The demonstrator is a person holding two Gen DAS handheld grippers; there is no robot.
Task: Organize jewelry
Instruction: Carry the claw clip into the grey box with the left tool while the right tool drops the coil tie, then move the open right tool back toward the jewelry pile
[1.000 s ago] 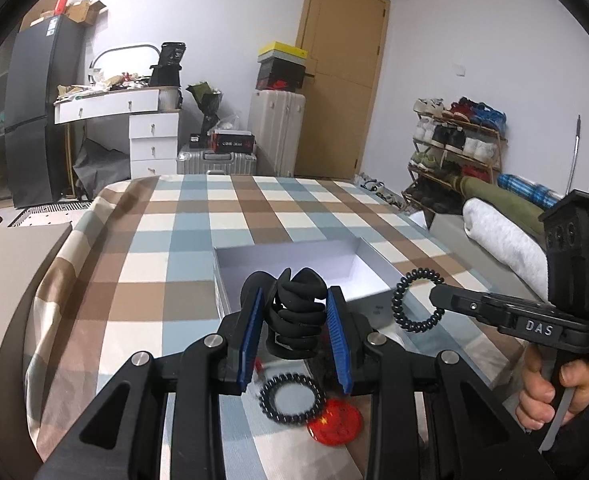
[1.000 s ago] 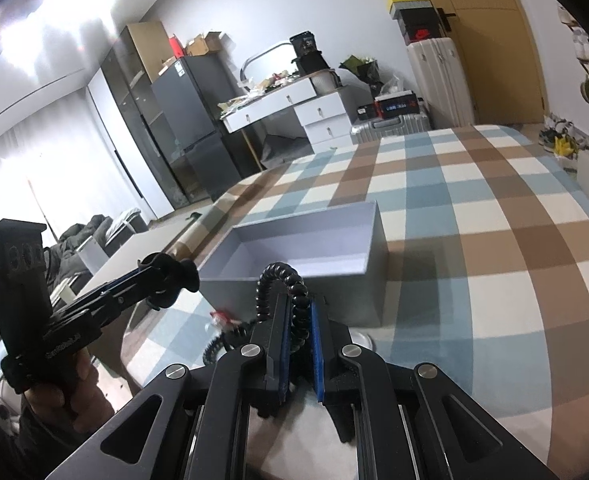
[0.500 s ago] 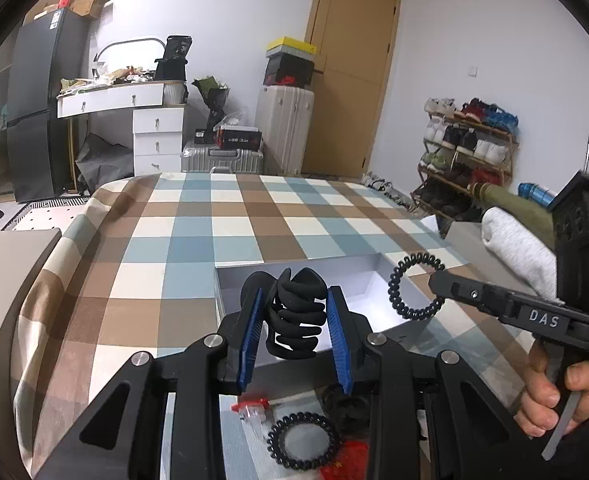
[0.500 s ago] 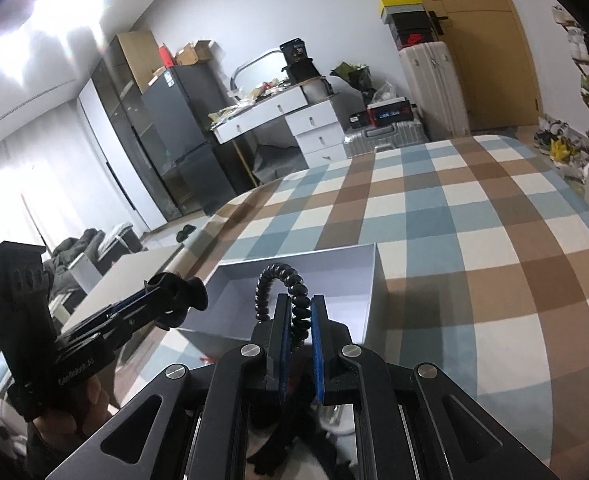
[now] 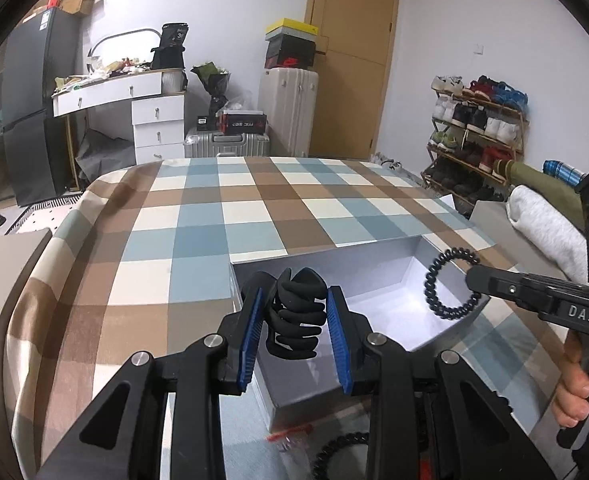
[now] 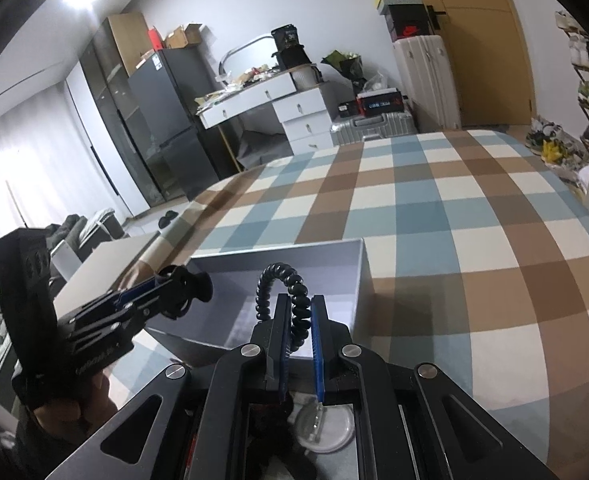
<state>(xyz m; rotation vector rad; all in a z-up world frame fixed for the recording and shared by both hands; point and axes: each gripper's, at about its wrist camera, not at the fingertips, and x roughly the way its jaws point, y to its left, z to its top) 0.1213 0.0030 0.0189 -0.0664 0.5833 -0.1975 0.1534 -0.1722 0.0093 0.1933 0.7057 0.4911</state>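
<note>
Left gripper (image 5: 296, 320) clamps a black plastic claw hair clip (image 5: 297, 318) above the open grey cardboard box (image 5: 334, 258); right gripper (image 6: 299, 320) pinches a black spiral hair tie (image 6: 286, 296) over that box, on a checked blue-brown-cream tablecloth (image 5: 198, 224).

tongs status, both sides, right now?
Left tongs: closed on the black claw hair clip, over the grey box.
Right tongs: closed on the black coil hair tie.
</note>
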